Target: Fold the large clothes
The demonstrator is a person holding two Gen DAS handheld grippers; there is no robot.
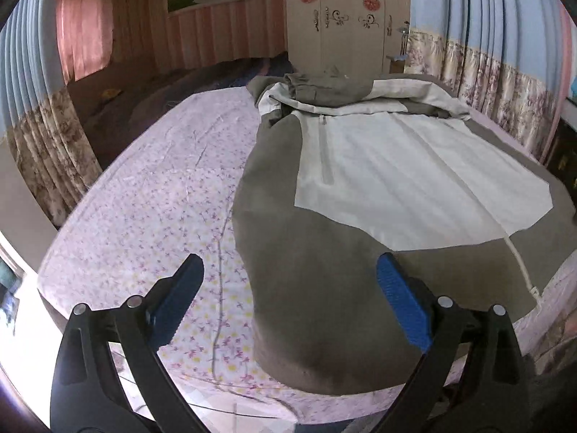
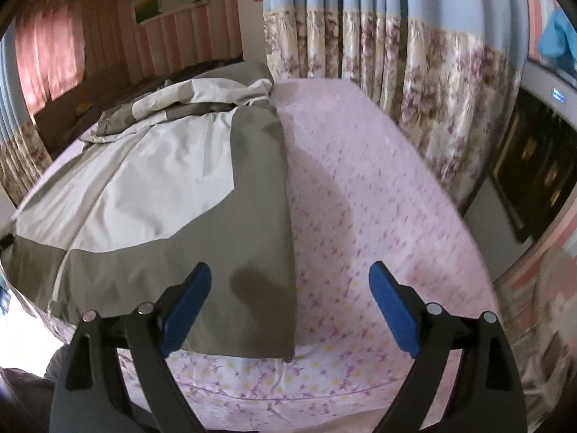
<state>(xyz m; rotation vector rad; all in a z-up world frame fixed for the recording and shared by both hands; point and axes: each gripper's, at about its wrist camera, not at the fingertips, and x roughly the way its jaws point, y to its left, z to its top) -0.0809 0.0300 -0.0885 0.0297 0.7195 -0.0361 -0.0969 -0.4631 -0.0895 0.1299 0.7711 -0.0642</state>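
**The jacket is partly folded, with more folds to go**

The big grey and cream jacket (image 1: 360,187) lies flat on the bed, front side up, with its zip running down the middle; its sides look straight and neat, so I think the sleeves are already tucked in; the top part, near the hood, is bunched in a soft heap at the far end; the bottom edge is close to the near side of the bed. It is still long, so I think it needs to be folded from bottom to top at least once more, and the heap needs tidying.

The left gripper (image 1: 292,303) hangs over the jacket's near left side; its blue fingers (image 1: 404,310) are spread wide, with nothing pinched. The right gripper (image 2: 288,303) hangs over the near right corner; its fingers are wide too, and hold nothing.

Under the jacket is a pink flowery bedsheet (image 2: 378,198); flowery curtains (image 2: 414,72) hang behind the bed; a pale wardrobe (image 1: 342,18) stands at the far wall.
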